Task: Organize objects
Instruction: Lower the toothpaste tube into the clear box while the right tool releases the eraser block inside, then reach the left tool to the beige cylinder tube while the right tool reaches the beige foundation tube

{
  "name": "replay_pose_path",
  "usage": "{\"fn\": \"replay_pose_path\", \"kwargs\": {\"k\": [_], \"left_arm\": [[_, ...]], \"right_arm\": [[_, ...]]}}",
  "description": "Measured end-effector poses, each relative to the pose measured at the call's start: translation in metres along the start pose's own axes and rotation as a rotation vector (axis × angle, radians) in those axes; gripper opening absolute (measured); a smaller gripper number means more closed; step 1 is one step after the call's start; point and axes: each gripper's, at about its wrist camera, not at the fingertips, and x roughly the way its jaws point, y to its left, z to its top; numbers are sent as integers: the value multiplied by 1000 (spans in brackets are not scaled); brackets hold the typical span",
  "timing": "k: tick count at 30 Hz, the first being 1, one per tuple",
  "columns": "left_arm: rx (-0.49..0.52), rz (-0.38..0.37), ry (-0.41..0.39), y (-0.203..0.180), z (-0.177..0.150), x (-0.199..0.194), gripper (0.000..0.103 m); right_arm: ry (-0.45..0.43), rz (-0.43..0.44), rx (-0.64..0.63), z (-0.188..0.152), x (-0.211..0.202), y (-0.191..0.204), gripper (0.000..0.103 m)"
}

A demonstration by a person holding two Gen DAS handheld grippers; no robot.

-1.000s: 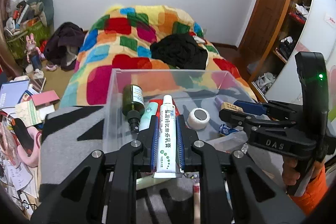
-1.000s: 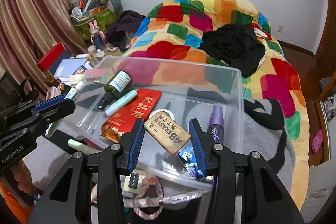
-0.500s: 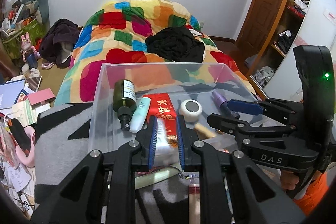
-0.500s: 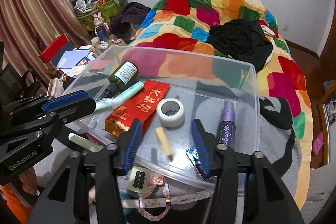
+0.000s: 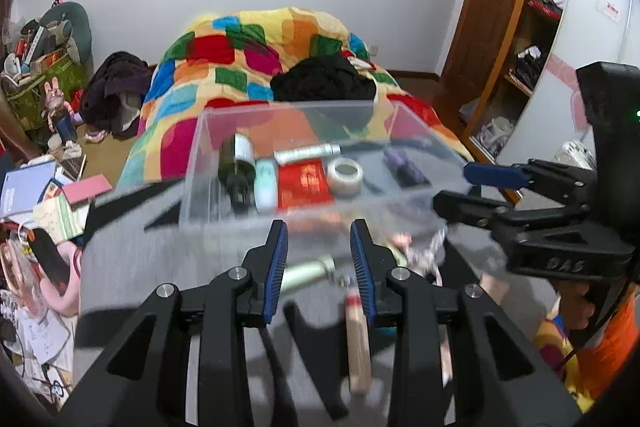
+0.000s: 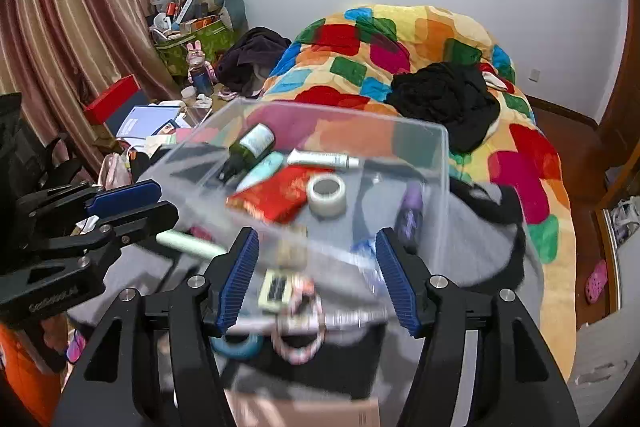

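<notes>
While the clear bin [image 5: 320, 163] sits at mid-frame holding a green bottle [image 5: 236, 167], red packet [image 5: 306, 183], tape roll [image 5: 345, 175] and toothpaste tube [image 5: 306, 153], the left gripper [image 5: 319, 263] and right gripper [image 6: 316, 279], jaws just opening, stand spread and empty.

The left gripper [image 5: 318, 255] points downward, its jaws just opening, with nothing between them. The right gripper [image 6: 316, 273] also points downward, jaws just widening and empty, held beside the left.
</notes>
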Motion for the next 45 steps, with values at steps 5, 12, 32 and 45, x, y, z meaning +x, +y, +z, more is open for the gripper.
{"fn": "replay_pose_path", "kwargs": {"k": [5,12,32,45], "left_arm": [[0,-16,73,-5,-32,7,32],[38,-32,150,-25,-65,22,32],[118,-65,117,-63,-100,-1,18],[63,30,103,-35,-101,-6,18]], "right_arm": [[39,27,41,-33,-10,-1,58],[91,56,33,-71,-14,21,58],[132,-156,40,-90,4,-11,60],[91,-26,112,-82,-14,28,77]]}}
